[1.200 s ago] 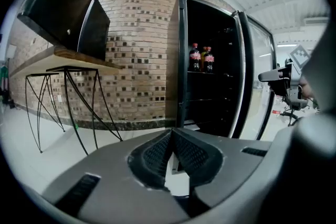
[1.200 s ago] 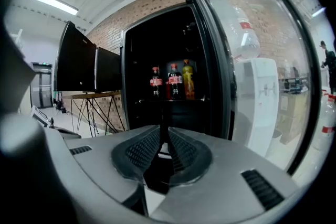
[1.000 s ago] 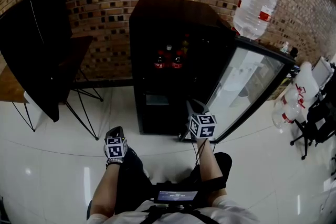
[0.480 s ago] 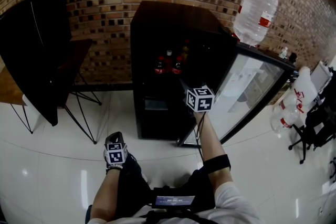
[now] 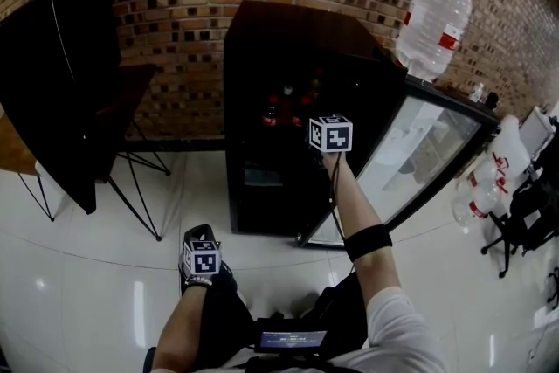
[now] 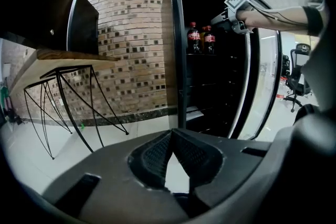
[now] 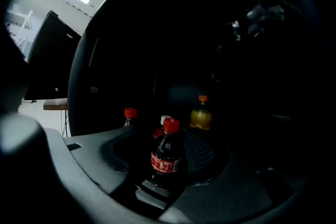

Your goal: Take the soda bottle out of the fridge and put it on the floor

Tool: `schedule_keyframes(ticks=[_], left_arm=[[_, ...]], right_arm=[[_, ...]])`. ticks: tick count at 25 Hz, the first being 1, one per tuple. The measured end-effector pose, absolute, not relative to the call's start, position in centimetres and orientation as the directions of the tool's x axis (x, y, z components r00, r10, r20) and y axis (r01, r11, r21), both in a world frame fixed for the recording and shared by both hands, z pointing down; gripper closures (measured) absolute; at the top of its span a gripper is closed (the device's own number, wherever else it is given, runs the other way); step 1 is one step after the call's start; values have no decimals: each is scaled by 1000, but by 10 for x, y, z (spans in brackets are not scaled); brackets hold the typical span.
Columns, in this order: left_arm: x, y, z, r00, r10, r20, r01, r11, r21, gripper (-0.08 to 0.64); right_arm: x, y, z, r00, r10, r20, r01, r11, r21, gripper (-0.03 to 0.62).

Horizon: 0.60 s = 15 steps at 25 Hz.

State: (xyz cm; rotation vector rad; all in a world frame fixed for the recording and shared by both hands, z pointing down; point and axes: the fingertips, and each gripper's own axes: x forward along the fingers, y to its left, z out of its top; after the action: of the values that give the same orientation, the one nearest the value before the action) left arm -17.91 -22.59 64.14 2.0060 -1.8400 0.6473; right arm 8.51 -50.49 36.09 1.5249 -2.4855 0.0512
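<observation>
The black fridge stands with its glass door swung out to the right. Red-capped soda bottles stand on an upper shelf, also seen as soda bottles in the left gripper view. My right gripper reaches into the fridge at that shelf. Its jaws are opening, and the nearest soda bottle stands upright between them, with the pads off it. My left gripper hangs low by my knee, above the white floor, shut with nothing in it.
An orange drink bottle and more red-capped bottles stand behind the nearest one. A big water jug sits right of the fridge. A black panel and a wire-legged table are on the left. An office chair stands at the right.
My right arm has risen from near the fridge's base and stretched into the upper shelf. The left gripper has stayed low by my knee.
</observation>
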Motion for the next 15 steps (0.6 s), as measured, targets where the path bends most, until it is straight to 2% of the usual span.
schedule_keyframes(ticks=[10,11,12,15], left_arm=[[-181,-226,639,61,-844,532,-993,-104,-52,558],[-181,-226,639,61,-844,533,-993,-104,-52,558],[-181,-226,638,61,-844,533,-993,-105,-52,558],[-183,-227,639,60,-842,537,-993,-105,-54,558]], right_arm=[[77,-550,374,-413,-868,275,-889,450,86,341],[77,-551,374,-415,-867,275,-888,451,84,350],[77,-552,374,-417,-866,275,-887,453,83,387],[74,-550,373,-429,-859,280,-879,468,89,420]])
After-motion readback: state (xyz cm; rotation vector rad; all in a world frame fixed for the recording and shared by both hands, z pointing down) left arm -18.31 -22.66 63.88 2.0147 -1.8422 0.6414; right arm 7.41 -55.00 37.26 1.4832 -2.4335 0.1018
